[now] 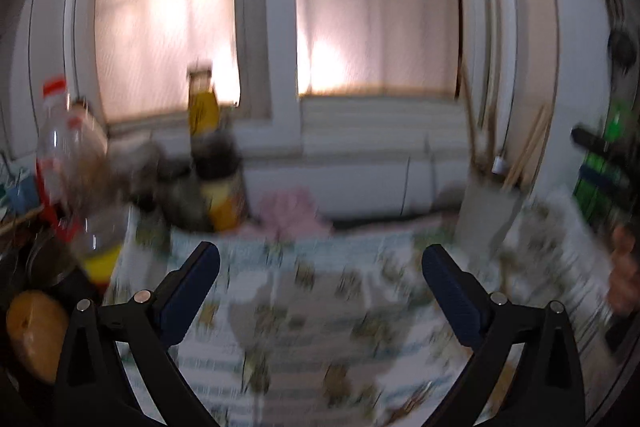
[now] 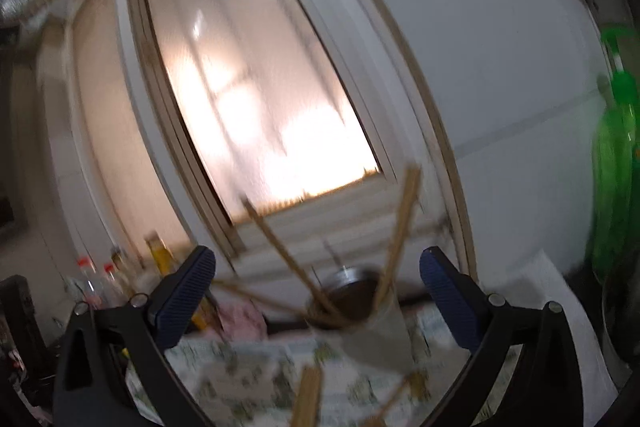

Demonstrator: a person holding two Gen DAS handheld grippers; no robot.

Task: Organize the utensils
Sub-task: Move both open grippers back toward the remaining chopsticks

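Blue-padded right gripper spread wide, empty, aimed at the cup already holding wooden chopsticks, so loose chopsticks on the patterned cloth likely go there next. Left gripper also wide, empty, over cloth; bottles at its left.

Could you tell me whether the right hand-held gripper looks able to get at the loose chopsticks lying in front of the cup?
Probably yes: the right hand-held gripper is open and empty, and the chopsticks lie uncovered on the patterned cloth just below it, nearer than the cup.
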